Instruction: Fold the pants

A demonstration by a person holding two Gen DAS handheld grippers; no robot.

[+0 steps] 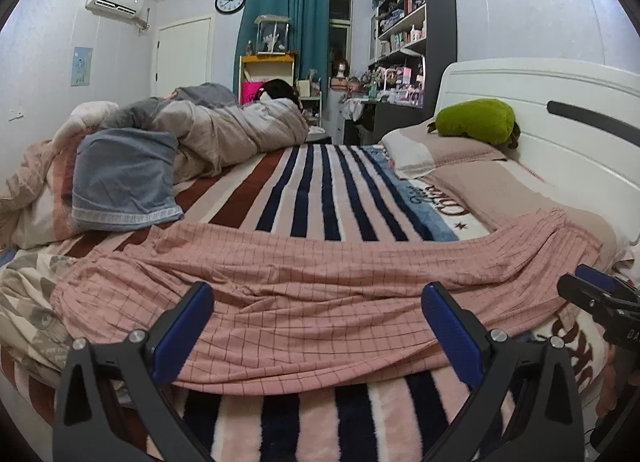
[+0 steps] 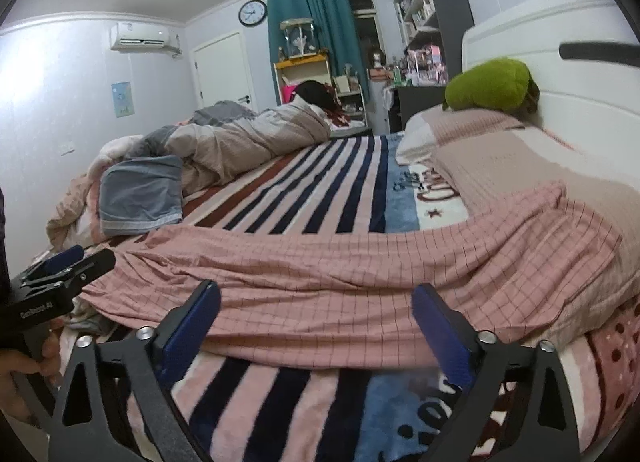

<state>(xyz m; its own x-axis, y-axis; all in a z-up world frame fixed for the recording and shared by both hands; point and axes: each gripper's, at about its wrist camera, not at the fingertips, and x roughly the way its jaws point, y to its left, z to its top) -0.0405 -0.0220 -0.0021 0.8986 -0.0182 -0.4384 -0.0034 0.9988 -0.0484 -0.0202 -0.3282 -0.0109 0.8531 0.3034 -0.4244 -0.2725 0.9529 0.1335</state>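
Note:
Pink checked pants point(image 1: 312, 294) lie stretched sideways across the striped blanket point(image 1: 320, 182) near the bed's front edge, also spread wide in the right wrist view as pants point(image 2: 340, 282). My left gripper point(image 1: 318, 302) hovers just before their near edge toward the left end, jaws wide apart with only cloth seen behind them. My right gripper point(image 2: 316, 304) stands the same way toward the right end, pads not pressing on the fabric. Each gripper shows in the other's view: the right gripper point(image 1: 600, 294) at the far right, the left gripper point(image 2: 68, 262) at the far left with a hand below it.
A folded grey-blue garment point(image 1: 124, 182) sits on bedding at the left. A rumpled duvet point(image 1: 224, 130) runs along the far side. Pillows point(image 1: 448, 154) and a green plush point(image 1: 476, 120) lie against the white headboard point(image 1: 560, 122). Shelves point(image 1: 412, 42) stand behind.

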